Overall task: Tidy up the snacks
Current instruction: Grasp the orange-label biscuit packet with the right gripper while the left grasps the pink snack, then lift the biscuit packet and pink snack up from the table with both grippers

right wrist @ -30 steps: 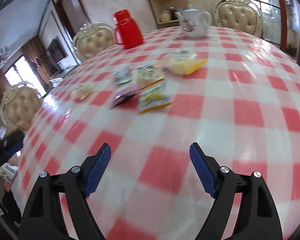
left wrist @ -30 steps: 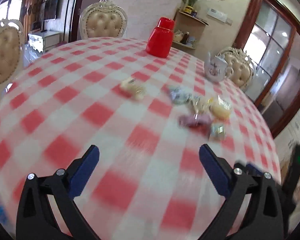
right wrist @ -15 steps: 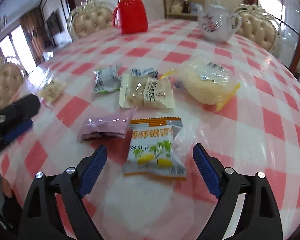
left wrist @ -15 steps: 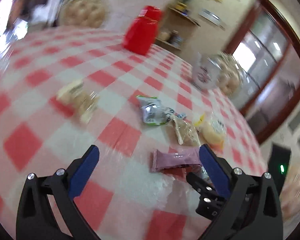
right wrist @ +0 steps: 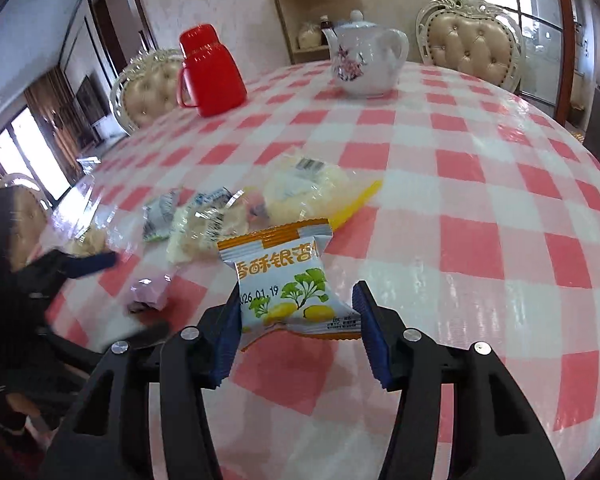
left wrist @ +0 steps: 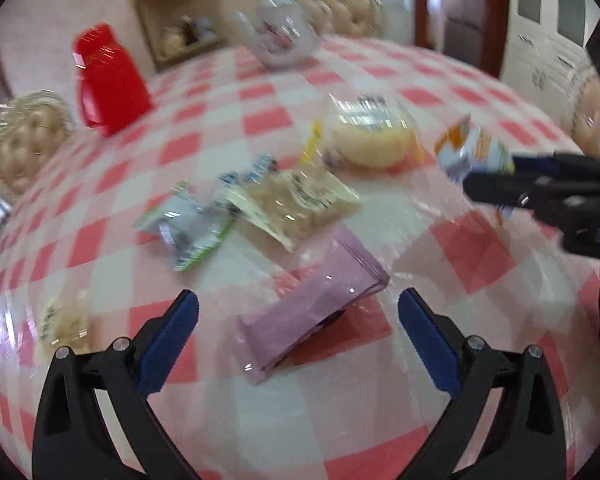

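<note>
My right gripper has an orange-and-white snack packet between its blue pads, and the jaws are closing on it. In the left wrist view the same packet sits tilted up off the cloth in the right gripper. My left gripper is open, just short of a purple packet lying flat on the red-checked tablecloth. Beyond it lie a silver-green packet, a clear biscuit packet and a wrapped yellow cake.
A red jug and a white flowered teapot stand at the far side of the round table. Another small clear packet lies apart at the left. Padded chairs ring the table.
The right gripper moved up to the orange-and-white packet and narrowed around it, tilting it up. The left gripper swung in over the pile and now faces the purple packet.
</note>
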`<control>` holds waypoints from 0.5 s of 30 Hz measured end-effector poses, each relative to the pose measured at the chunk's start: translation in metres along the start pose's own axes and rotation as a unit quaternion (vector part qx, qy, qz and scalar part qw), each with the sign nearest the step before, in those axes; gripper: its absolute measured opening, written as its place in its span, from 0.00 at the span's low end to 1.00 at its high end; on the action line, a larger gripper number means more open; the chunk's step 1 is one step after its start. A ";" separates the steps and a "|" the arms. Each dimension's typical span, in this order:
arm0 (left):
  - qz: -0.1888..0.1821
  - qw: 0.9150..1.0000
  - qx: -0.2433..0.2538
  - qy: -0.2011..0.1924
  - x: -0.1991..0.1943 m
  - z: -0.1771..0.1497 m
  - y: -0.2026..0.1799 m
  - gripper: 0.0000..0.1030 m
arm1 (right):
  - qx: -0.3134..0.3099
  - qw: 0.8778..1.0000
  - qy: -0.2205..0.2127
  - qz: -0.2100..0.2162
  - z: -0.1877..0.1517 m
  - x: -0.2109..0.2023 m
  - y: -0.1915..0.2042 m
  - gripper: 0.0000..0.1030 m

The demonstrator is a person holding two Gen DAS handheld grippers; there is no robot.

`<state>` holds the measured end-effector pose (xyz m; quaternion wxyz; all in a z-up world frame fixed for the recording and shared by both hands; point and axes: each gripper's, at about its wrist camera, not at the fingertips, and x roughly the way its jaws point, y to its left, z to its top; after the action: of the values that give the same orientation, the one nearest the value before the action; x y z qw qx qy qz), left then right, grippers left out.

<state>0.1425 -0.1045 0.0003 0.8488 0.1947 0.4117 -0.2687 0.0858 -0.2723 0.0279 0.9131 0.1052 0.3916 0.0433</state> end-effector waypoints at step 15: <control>-0.008 0.988 -0.145 -0.044 -0.026 -0.016 0.017 0.22 | 0.003 1.000 -0.016 0.021 -0.001 -0.007 0.009 0.51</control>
<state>0.1307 -0.0748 0.0136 0.8830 0.0542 0.4104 -0.2211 0.0801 -0.2651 0.0346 0.9180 0.1166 0.3745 0.0596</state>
